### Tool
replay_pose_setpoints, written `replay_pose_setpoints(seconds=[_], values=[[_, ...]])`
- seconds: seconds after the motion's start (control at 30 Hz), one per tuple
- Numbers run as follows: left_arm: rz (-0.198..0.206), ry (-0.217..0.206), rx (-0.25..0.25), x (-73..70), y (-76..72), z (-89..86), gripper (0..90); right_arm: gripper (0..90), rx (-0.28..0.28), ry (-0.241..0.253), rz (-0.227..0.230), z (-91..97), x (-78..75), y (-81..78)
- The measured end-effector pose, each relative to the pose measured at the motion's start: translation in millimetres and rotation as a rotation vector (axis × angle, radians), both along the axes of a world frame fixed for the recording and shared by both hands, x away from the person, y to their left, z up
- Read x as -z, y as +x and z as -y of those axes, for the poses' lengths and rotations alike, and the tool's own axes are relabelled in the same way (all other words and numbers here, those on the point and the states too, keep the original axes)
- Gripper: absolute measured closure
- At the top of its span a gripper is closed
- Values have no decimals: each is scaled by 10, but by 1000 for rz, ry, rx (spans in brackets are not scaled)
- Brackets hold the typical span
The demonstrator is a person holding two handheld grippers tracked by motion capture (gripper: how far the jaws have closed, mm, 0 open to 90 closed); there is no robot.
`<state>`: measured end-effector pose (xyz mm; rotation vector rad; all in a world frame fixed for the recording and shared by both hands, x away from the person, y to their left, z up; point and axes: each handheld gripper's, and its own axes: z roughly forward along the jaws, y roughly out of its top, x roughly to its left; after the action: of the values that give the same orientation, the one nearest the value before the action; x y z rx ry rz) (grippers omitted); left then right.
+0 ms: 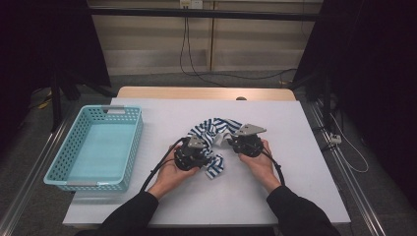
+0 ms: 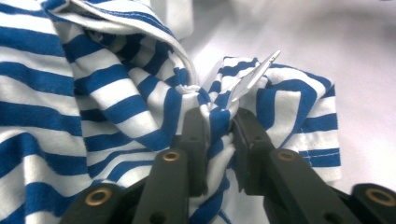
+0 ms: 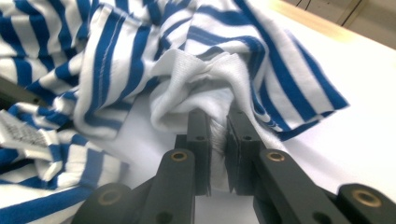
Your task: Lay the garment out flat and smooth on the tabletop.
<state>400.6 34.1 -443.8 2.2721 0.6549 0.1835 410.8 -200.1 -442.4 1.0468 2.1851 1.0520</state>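
**Striped garment, both grippers clamped**

White table top (image 1: 295, 187), wooden strip at far edge. Left: turquoise basket (image 1: 74, 169), well apart from garment. Centre: blue-and-white striped cloth (image 1: 212, 129), bunched, long axis running near-left to far-right. Left gripper (image 2: 218, 135) pinched on striped fold beside label (image 2: 252, 77). Right gripper (image 3: 218, 133) clamped on white inner fabric.

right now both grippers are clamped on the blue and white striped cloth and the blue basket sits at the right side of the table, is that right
Not quite. The basket sits at the left side of the table, as the high view shows. The rest holds: the left gripper and the right gripper are each clamped on the striped cloth.
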Motion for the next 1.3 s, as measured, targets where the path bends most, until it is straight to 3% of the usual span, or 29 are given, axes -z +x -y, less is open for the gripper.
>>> replay_pose_setpoints(seconds=[0.17,0.23,0.33,0.47,0.53,0.7,0.83,1.07,1.2,1.3], values=[[-62,-99,45,-93,-98,43,780,814,14,21,23,110,-82,9],[-92,-132,101,-140,-170,82,780,813,24,31,33,150,-118,12],[-122,-170,145,-179,-276,132,778,810,42,41,58,213,-180,11],[-145,-193,184,-208,-372,184,771,806,64,57,88,303,-243,21],[-132,-176,192,-189,-398,217,754,801,65,56,79,328,-220,35],[-120,-181,155,-173,-357,196,582,721,49,48,30,331,-124,55],[-99,-201,120,-262,-288,94,472,619,55,54,47,353,-190,17],[-60,-250,47,-410,-109,-147,468,575,48,84,52,462,-308,-188],[-39,-228,-22,-370,59,-237,511,576,38,110,38,520,-303,-332],[-51,-211,-57,-278,167,-237,542,597,13,127,25,500,-308,-412]])
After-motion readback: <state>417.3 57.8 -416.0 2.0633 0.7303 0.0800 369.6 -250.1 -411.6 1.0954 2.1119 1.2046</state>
